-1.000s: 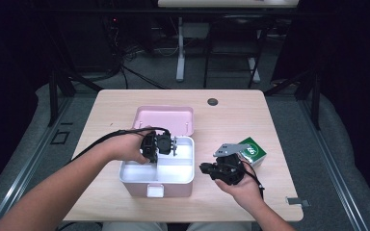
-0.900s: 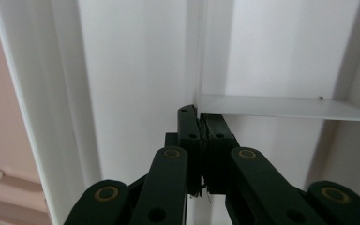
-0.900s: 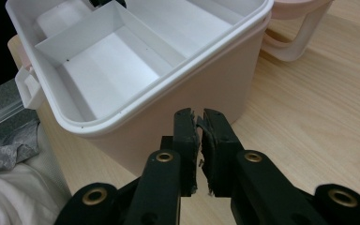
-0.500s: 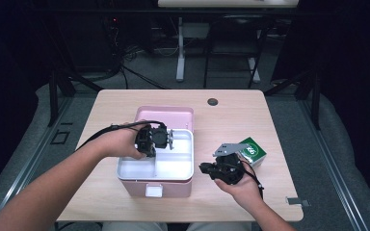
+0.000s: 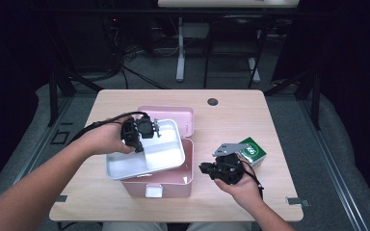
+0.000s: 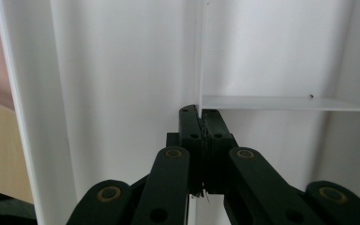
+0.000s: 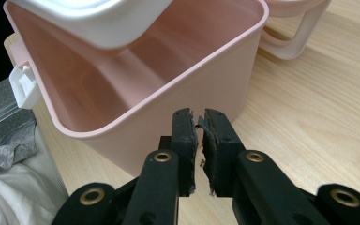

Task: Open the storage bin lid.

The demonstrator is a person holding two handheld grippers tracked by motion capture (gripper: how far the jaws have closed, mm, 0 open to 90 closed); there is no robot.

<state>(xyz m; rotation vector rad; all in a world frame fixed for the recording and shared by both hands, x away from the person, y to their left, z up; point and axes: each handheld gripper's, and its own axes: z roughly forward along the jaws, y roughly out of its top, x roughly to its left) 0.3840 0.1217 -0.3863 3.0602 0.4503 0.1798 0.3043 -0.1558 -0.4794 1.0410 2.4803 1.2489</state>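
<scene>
My left gripper is shut on the thin divider wall of a white inner tray. It holds the tray tilted above the open pink box. In the left gripper view the jaws pinch the divider where it meets a cross partition. My right gripper rests in the person's hand to the right of the box. Its jaws are shut with nothing between them and point at the box's side wall. The raised tray hangs over the box's hollow.
The pink lid with its handle lies behind the box. A white latch sits on the box's front. A green packet lies just right of my right gripper. A dark round cap is set into the far table edge.
My left gripper has lifted the white tray up out of the pink box and a little to the left. The right gripper has stayed where it was.
</scene>
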